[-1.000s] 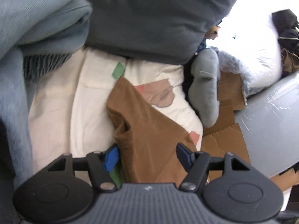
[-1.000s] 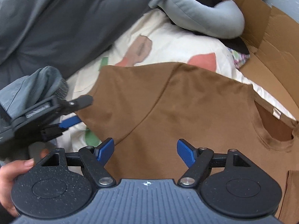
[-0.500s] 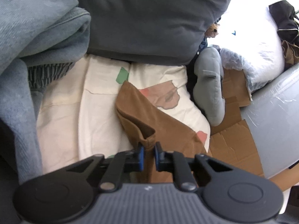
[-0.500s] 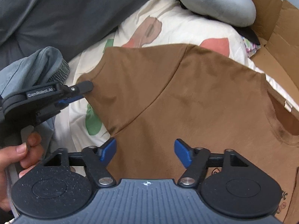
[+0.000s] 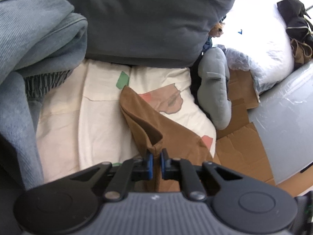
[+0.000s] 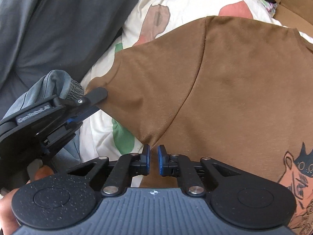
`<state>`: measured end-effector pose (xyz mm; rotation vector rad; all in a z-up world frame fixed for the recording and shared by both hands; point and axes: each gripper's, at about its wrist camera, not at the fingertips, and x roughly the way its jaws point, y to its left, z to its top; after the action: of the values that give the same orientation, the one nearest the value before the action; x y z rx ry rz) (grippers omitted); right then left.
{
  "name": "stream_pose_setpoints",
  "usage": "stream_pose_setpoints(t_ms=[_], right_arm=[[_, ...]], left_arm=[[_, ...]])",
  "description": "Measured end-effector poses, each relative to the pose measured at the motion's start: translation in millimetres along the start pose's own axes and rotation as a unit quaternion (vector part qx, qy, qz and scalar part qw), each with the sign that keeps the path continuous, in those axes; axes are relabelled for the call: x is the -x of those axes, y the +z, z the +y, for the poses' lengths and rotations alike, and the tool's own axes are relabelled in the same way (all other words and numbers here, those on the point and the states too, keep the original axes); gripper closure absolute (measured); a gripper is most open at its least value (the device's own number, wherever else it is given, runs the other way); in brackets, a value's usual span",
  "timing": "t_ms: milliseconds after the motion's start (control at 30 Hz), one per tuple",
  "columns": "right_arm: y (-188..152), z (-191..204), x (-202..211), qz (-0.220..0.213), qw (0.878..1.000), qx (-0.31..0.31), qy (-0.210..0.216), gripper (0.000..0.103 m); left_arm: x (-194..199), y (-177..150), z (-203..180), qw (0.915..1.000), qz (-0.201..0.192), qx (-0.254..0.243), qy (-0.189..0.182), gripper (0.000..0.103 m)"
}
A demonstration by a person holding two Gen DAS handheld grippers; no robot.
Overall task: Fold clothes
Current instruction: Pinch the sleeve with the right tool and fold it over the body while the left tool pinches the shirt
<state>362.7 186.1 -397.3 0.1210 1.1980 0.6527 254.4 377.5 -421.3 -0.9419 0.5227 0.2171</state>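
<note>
A brown T-shirt [image 6: 225, 82] with a cartoon print lies spread on a cream patterned sheet [image 6: 187, 5]. My left gripper [image 5: 155, 161] is shut on the hem of the shirt's sleeve [image 5: 148, 125], which rises to its pads. The same gripper [image 6: 92, 101] shows at the left of the right wrist view, pinching the sleeve's end. My right gripper [image 6: 153, 159] is shut on the shirt's edge below the armpit, where the cloth bunches between its blue pads.
A dark grey duvet [image 5: 140, 17] and a blue-grey garment [image 5: 35, 39] lie beyond and left of the sheet [image 5: 78, 117]. A grey plush [image 5: 215, 94], flattened cardboard [image 5: 240, 146] and a grey plastic-wrapped surface [image 5: 283, 121] are to the right.
My right gripper closed from open onto the shirt's edge under the sleeve. My left gripper, closed on the sleeve hem half a second ago, still holds it.
</note>
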Motion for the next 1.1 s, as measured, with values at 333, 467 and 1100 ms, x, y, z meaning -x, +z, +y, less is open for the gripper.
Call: stream_pose_setpoints(t_ms=[333, 467, 1100], right_arm=[[-3.4, -23.1, -22.4, 0.006, 0.997, -0.075, 0.010, 0.100], [-6.0, -25.2, -30.3, 0.005, 0.996, -0.089, 0.020, 0.101], [-25.0, -34.3, -44.2, -0.030, 0.988, -0.142, 0.051, 0.100]], left_arm=[[3.8, 1.0, -16.7, 0.9996, 0.008, -0.015, -0.024, 0.096], [2.3, -0.3, -16.8, 0.9993, 0.015, -0.016, -0.029, 0.097], [-11.9, -30.4, -43.4, 0.9891, 0.101, -0.061, -0.089, 0.097]])
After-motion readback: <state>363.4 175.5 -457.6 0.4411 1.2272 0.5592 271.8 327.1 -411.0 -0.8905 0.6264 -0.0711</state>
